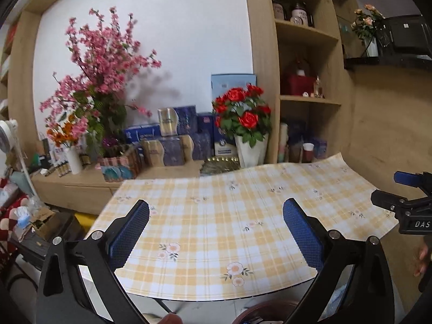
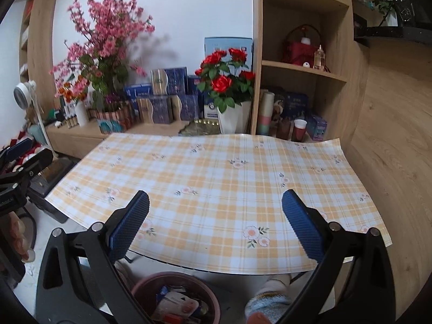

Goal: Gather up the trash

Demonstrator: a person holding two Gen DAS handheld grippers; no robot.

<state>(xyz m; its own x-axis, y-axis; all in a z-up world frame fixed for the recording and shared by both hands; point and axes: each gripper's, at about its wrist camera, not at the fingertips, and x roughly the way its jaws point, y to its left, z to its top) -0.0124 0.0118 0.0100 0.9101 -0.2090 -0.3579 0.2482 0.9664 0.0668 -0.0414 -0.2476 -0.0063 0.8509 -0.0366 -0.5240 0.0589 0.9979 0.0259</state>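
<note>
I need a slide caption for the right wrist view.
Open right gripper above bare yellow checked tablecloth; pink plastic bin holds trash below.

The yellow-checked cloth-covered surface [image 2: 216, 183] lies bare from edge to edge, open to passage. Along its far edge stand a white pot of red roses [image 2: 232, 116], stacked blue boxes [image 2: 172, 100] and wooden shelving [image 2: 299, 62]. Below the near edge, a round reddish-brown bin [image 2: 175, 297], seemingly full, blocks the floor.

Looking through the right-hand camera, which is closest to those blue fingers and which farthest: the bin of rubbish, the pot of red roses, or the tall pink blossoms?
1. Bin of rubbish: just below the fingers, on the floor.
2. Red roses: across the checked tablecloth, centre.
3. Pink blossoms: farther back, left.
</note>
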